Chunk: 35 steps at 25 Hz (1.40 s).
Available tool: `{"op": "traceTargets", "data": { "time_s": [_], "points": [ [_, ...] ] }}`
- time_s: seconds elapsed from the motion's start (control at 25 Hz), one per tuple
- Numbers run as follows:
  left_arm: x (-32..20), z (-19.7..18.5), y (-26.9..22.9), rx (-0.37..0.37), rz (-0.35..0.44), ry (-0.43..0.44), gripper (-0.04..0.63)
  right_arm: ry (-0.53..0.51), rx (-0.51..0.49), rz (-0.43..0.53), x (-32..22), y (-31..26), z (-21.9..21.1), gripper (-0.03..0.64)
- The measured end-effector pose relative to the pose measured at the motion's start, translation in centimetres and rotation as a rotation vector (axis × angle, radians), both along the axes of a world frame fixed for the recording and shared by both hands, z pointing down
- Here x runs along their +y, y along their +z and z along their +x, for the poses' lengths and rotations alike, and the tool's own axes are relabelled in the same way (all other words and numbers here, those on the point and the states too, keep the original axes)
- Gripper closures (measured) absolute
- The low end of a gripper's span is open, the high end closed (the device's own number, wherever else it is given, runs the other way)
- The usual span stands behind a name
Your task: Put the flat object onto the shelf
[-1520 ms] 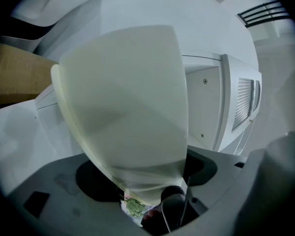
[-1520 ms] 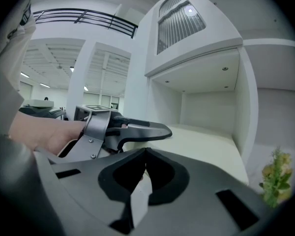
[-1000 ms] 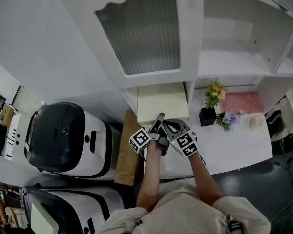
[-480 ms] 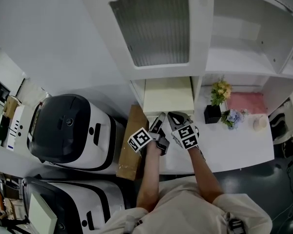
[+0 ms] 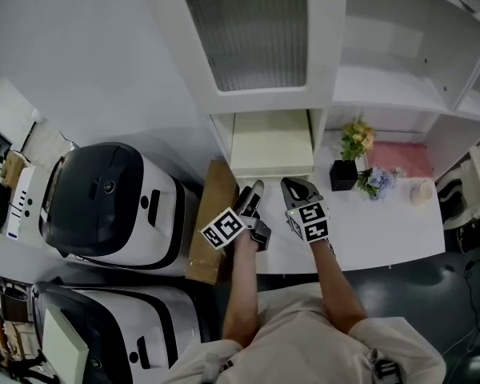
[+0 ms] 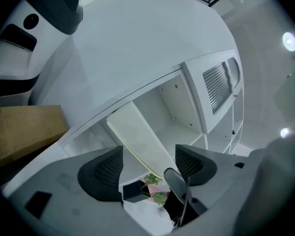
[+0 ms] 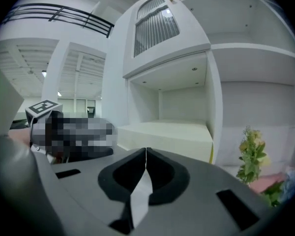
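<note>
The flat cream board (image 5: 272,141) lies in the low compartment of the white shelf unit (image 5: 330,94), its front edge about flush with the opening. It also shows in the left gripper view as a pale slab (image 6: 137,137) and in the right gripper view (image 7: 169,132). My left gripper (image 5: 251,194) hovers over the white tabletop just in front of the board, open with nothing between its pads (image 6: 106,169). My right gripper (image 5: 295,188) is beside it, shut and empty, its tips (image 7: 146,155) touching. Neither gripper touches the board.
A black pot of yellow flowers (image 5: 348,158), a blue flower bunch (image 5: 376,181), a pink cloth (image 5: 400,160) and a small white cup (image 5: 421,190) sit on the table's right. A cardboard box (image 5: 210,222) and black-and-white machines (image 5: 104,206) stand to the left. A ribbed-glass door (image 5: 252,30) hangs above.
Both grippers have drawn back from the board's front edge toward the person and spread slightly apart. The board stays in the compartment.
</note>
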<state>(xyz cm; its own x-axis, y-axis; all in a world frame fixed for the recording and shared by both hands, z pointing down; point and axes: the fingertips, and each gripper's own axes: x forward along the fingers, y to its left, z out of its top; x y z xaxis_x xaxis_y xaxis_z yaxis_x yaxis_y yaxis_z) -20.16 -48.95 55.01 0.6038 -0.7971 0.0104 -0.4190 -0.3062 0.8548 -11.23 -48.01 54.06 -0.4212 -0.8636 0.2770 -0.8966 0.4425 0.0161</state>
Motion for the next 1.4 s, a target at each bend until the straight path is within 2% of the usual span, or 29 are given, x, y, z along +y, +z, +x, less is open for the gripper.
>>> {"op": "traceTargets", "data": {
  "time_s": [0.4,0.8,1.08,1.2,1.4],
  "points": [
    [4.3,-0.3,0.7,-0.178,0.060,-0.024,0.273,0.046,-0.029,-0.036,4.3,2.0,1.8,0.548],
    [7.1,0.1,-1.3,-0.421,0.195,-0.058,0.273,0.104,-0.089,-0.047,7.7,2.5,4.1,0.548],
    [9.2,0.8,-2.7,-0.622,0.280,-0.133,0.273,0.075,-0.091,-0.048,9.7,2.4,5.3,0.548],
    [10.3,1.1,-3.8,-0.642,0.292,-0.188,0.273,0.057,-0.097,-0.050,10.7,1.9,5.9,0.548],
    [12.7,2.4,-5.2,-0.695,0.302,-0.223,0.273,0.040,-0.108,-0.054,13.0,0.9,7.5,0.548]
  ]
}}
